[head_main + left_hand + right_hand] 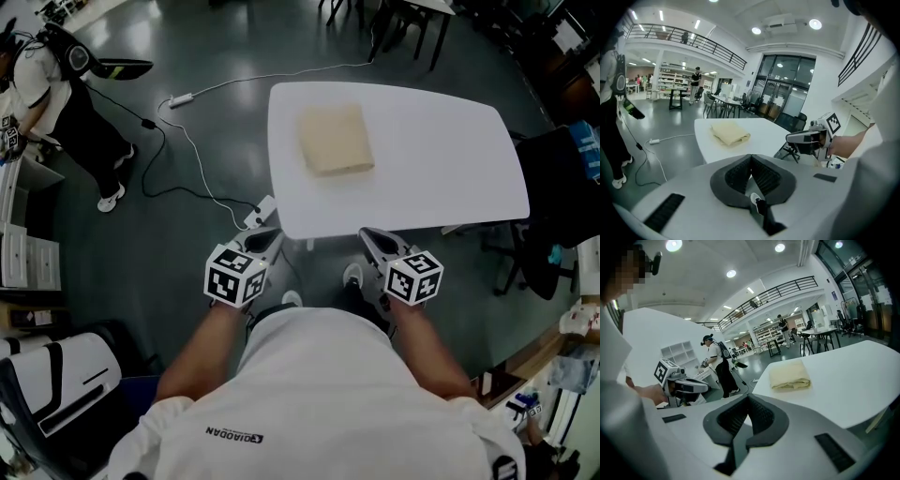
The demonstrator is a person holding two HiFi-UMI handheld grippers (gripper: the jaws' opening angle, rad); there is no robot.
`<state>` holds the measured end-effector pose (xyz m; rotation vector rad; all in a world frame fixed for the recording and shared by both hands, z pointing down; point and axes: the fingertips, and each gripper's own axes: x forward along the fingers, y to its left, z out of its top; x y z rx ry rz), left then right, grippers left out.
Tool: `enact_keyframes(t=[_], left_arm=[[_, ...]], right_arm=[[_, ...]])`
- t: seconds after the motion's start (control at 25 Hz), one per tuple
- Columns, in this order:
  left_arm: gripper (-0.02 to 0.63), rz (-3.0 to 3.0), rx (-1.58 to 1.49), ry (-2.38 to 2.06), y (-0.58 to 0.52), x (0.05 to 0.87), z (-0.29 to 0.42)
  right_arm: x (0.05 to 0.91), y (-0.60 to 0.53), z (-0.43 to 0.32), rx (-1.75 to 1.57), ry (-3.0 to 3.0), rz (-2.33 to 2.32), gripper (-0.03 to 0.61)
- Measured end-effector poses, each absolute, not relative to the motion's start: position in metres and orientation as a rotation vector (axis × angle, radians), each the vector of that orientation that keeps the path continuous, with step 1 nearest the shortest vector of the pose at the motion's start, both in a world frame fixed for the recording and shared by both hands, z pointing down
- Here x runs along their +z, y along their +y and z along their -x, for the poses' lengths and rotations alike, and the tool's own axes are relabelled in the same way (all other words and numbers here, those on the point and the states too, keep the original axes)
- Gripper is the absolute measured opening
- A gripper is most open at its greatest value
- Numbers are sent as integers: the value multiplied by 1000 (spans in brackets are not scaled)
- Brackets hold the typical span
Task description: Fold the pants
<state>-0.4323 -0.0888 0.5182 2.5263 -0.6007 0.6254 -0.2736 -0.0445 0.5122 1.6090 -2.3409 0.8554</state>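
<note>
The beige pants lie folded into a compact rectangle on the far left part of the white table. Both grippers hang short of the table's near edge, close to the person's body. My left gripper is shut with nothing between its pads. My right gripper is shut and empty too. In the left gripper view the pants lie well ahead of the closed left gripper, with the right gripper off to the side. The right gripper view shows the pants beyond the shut right gripper.
A cable and power strip lie on the floor by the table's near left corner. Another person stands at the far left. A dark chair is at the table's right end. White drawers stand at the left.
</note>
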Motion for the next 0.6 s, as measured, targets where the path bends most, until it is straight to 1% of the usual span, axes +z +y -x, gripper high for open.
enact_keyframes(t=[0.6], left_arm=[[26,-2522,611,-568,-84,523,430]], right_arm=[[514,-32,282,853,-2330,-1610,19]])
